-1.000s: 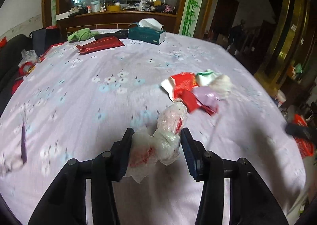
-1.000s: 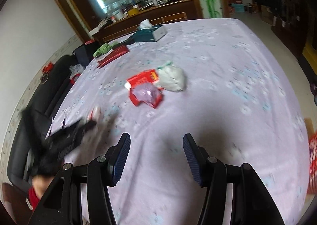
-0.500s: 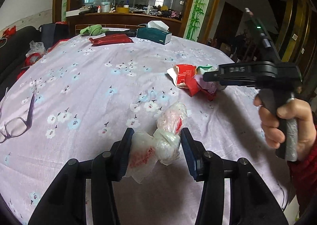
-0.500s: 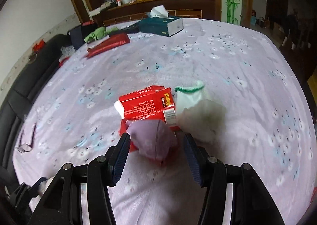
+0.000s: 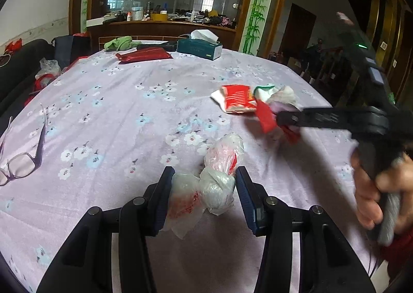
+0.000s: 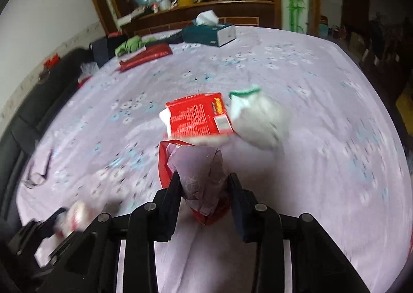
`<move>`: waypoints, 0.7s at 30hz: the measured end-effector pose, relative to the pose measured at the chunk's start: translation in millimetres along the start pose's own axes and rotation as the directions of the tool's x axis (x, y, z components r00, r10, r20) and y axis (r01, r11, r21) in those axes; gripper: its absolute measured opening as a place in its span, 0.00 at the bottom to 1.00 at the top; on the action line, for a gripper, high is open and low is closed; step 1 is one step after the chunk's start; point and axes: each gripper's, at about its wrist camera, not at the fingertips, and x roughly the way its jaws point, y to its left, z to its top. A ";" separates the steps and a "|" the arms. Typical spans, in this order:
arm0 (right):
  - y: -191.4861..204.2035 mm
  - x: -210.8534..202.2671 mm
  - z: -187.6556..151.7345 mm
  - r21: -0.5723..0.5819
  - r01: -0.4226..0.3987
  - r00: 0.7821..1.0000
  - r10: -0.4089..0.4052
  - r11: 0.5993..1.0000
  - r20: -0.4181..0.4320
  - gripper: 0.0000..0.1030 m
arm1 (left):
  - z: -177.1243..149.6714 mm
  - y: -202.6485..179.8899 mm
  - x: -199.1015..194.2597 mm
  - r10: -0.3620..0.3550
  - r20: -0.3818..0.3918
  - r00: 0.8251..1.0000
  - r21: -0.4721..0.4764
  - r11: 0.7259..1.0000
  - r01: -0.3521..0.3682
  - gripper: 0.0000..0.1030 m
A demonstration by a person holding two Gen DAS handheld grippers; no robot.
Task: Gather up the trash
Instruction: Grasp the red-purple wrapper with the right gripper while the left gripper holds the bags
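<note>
My left gripper [image 5: 204, 184] is shut on a crumpled clear plastic bag [image 5: 214, 179] with red bits inside, low over the flowered tablecloth [image 5: 116, 112]. To its right a trash pile holds a red carton [image 6: 198, 115], a white bag with a green rim [image 6: 258, 120], and a lilac paper wrapper [image 6: 198, 169] with a red wrapper under it. My right gripper [image 6: 205, 187] has its fingers pressed against the lilac and red wrappers. In the left wrist view the right gripper [image 5: 284, 118] reaches into the pile, held by a hand [image 5: 374, 189].
Glasses [image 5: 23, 164] lie at the table's left edge. At the far end are a teal tissue box [image 5: 200, 46], a flat red packet [image 5: 143, 55] and a green cloth [image 5: 120, 44]. A dark sofa [image 5: 15, 73] runs along the left side.
The right gripper moved in onto the pile and its fingers narrowed around the lilac and red wrappers. The left gripper keeps the plastic bag and has barely moved.
</note>
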 end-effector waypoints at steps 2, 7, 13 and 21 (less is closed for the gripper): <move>-6.1 -21.1 -18.1 0.041 -0.004 1.000 0.003 0.999 0.023 0.37 | -1.4 -8.4 -2.8 -0.008 0.007 1.000 0.012 1.000 0.008 0.46; -29.5 -58.8 -55.6 0.146 0.033 0.992 -0.050 0.989 0.114 0.37 | -8.6 -37.5 -8.5 -0.028 0.038 0.999 0.054 0.998 0.026 0.46; -48.1 -75.0 -82.4 0.215 0.044 0.982 -0.082 0.976 0.172 0.37 | -16.0 -68.8 -7.4 -0.023 0.059 0.998 0.117 0.993 0.016 0.46; -61.3 -67.8 -94.5 0.243 0.028 0.985 -0.068 0.970 0.159 0.37 | -18.6 -73.8 -4.7 0.023 0.054 0.998 0.142 0.989 -0.031 0.46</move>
